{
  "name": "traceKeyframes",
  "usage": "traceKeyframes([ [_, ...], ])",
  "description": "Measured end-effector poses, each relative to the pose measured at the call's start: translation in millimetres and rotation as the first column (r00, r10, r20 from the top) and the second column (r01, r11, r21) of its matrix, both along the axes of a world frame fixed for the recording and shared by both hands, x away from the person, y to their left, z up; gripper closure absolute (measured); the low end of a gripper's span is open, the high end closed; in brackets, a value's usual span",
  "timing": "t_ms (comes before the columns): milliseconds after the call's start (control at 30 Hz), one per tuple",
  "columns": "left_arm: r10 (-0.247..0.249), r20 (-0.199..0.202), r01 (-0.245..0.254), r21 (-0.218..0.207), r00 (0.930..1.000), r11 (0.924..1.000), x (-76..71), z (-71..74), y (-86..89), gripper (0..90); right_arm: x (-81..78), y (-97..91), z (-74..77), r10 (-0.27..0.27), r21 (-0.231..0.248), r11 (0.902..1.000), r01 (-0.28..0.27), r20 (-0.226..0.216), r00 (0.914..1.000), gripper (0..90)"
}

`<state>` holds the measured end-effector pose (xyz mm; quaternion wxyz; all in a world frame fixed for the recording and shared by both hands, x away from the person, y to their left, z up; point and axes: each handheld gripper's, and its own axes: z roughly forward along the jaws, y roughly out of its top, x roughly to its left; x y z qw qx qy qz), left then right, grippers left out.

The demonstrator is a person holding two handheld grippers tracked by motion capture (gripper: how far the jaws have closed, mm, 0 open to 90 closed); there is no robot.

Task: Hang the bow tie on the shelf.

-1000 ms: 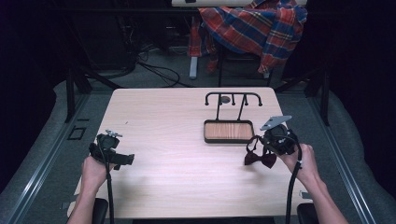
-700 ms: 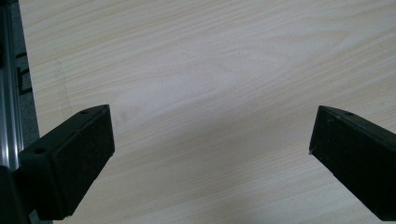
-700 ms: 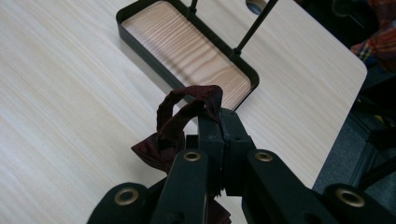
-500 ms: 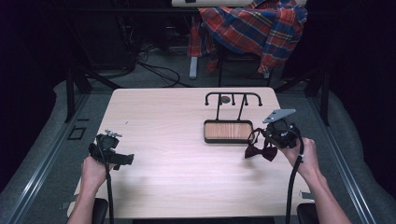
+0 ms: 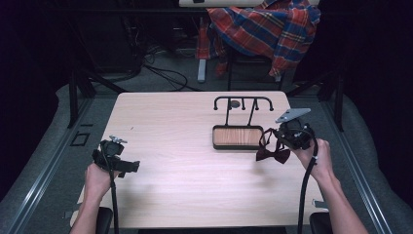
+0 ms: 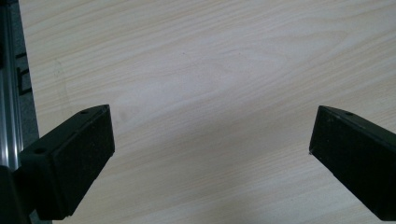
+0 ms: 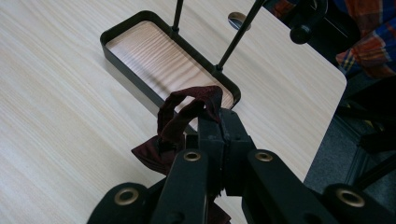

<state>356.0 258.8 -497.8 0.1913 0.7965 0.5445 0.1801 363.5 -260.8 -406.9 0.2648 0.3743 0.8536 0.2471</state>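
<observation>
Maroon bow tie (image 5: pixel 272 154), clamped by its strap in the right gripper (image 5: pixel 281 138), has risen toward the rack (image 5: pixel 242 101) at eleven o'clock; hanging looks next. Left gripper (image 5: pixel 127 166) gapes idle.

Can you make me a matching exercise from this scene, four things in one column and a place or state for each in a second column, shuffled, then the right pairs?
Things:
1. bow tie
2. left gripper
3. tray stand
4. plaid cloth

Places or states:
A. draped over a chair beyond the table
B. jaws wide apart over bare tabletop
C. band pinched in the right gripper, hanging just above the table
D. standing on the table, wooden floor bare, hooked rail above

Pairs: 1-C, 2-B, 3-D, 4-A
</observation>
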Motion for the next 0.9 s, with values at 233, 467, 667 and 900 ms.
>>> traceKeyframes([
  [233, 0.001, 0.000, -0.001, 0.001, 1.0000, 1.0000, -0.2, 0.2, 0.2, 0.1, 4.3, 0.5, 2.9, -0.004, 0.006, 1.0000, 0.004, 0.008, 1.0000, 89.6],
  [467, 0.002, 0.001, -0.002, -0.002, 1.0000, 1.0000, -0.2, 0.0, 0.2, 0.2, 9.2, 0.3, 6.1, -0.011, 0.001, 0.9999, 0.011, 0.017, 0.9998, 89.6],
  [667, 0.000, 0.000, 0.000, 0.000, 1.0000, 1.0000, -0.3, 0.2, 0.3, 0.1, 11.3, -0.5, 10.7, -0.017, 0.006, 0.9998, 0.016, 0.031, 0.9994, 89.6],
  [900, -0.002, -0.001, 0.002, 0.000, 1.0000, 1.0000, -0.2, 0.1, 0.4, 0.1, 14.9, -1.5, 13.9, -0.028, 0.007, 0.9996, 0.028, 0.044, 0.9987, 89.6],
])
